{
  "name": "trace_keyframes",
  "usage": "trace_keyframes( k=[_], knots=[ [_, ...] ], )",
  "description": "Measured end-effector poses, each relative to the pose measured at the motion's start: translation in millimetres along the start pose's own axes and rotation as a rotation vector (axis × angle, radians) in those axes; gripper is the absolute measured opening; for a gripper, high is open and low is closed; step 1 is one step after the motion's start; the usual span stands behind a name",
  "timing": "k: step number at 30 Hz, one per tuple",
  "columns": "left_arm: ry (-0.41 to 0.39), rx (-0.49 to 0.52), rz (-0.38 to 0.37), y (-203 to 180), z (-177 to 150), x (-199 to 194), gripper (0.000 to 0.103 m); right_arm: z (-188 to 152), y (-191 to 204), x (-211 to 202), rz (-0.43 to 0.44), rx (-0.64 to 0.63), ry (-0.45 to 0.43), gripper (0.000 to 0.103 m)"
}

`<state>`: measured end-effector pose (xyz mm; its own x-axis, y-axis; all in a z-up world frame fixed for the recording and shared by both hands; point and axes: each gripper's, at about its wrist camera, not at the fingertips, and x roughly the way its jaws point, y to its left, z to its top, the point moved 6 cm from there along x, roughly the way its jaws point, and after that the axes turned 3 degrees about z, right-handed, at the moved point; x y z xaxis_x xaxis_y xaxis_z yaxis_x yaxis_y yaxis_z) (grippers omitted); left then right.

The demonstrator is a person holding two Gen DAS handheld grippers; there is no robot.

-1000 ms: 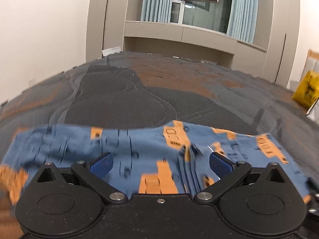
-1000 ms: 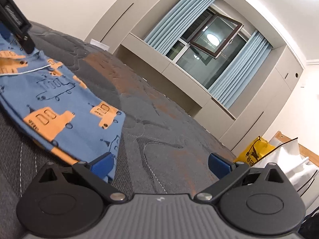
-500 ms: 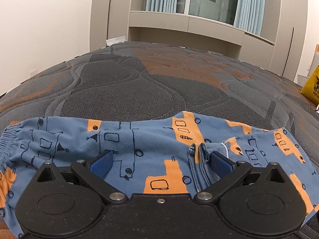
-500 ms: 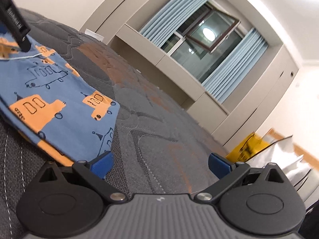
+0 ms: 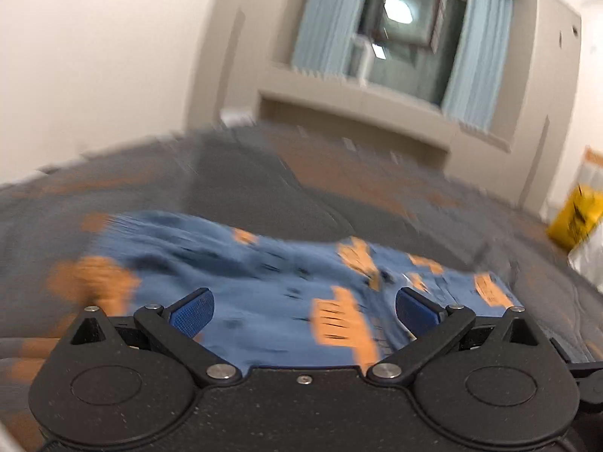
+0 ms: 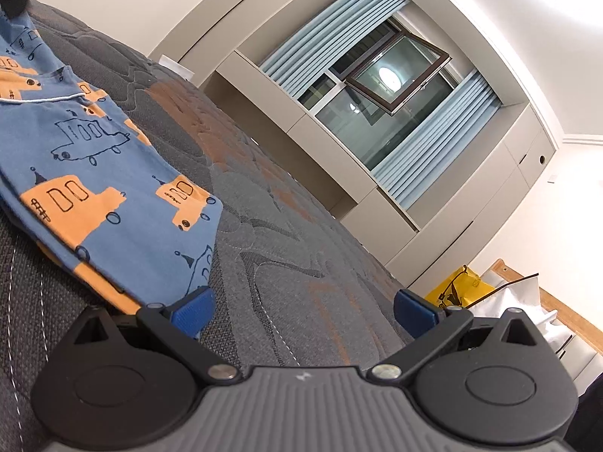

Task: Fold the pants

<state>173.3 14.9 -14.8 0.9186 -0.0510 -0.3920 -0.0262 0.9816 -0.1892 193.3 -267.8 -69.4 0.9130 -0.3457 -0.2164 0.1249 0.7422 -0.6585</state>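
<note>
Blue pants with orange vehicle prints (image 5: 264, 282) lie folded on a grey and orange quilted mattress (image 5: 264, 188). My left gripper (image 5: 303, 307) is open over the near edge of the pants, with cloth showing between its blue fingertips; this view is motion-blurred. My right gripper (image 6: 303, 310) is open and empty above the mattress (image 6: 301, 248), just right of the pants (image 6: 113, 188). Its left fingertip (image 6: 192, 310) sits at the corner of the cloth; I cannot tell if it touches. A dark piece of the left gripper shows at the top left of the right wrist view.
A yellow bag (image 6: 458, 288) and white packaging (image 6: 520, 301) stand past the mattress's far right corner. A built-in cabinet with a curtained window (image 6: 380, 94) runs behind the bed. A white wall (image 5: 94, 56) is to the left.
The left gripper has tilted up and moved fast, so its view is now blurred and shows more wall and window. The right gripper has shifted slightly; both stay open.
</note>
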Motion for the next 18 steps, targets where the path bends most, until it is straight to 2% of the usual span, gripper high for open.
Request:
trace_keyframes(
  k=[3, 6, 8, 11, 13, 15, 18],
  knots=[
    [-0.059, -0.054, 0.061, 34, -1, -20, 0.102, 3, -1, -5, -0.012, -0.006, -0.029, 0.103],
    [-0.051, -0.116, 0.085, 68, 3, -17, 0.102, 18, 2, -17, -0.012, -0.022, -0.07, 0.103],
    [-0.033, -0.137, 0.115, 84, 5, -8, 0.102, 36, 9, -27, 0.027, 0.015, -0.116, 0.103],
    [0.007, -0.178, 0.102, 100, 8, 6, 0.102, 67, 32, -38, 0.133, 0.057, -0.174, 0.103],
    [0.032, -0.234, 0.08, 109, 6, 12, 0.102, 85, 54, -40, 0.216, 0.039, -0.204, 0.103],
    [0.028, -0.288, 0.041, 119, 7, 17, 0.1, 97, 71, -39, 0.251, 0.008, -0.22, 0.103],
    [0.012, -0.313, 0.034, 128, 7, 25, 0.093, 107, 92, -37, 0.286, -0.024, -0.224, 0.103]
  ],
)
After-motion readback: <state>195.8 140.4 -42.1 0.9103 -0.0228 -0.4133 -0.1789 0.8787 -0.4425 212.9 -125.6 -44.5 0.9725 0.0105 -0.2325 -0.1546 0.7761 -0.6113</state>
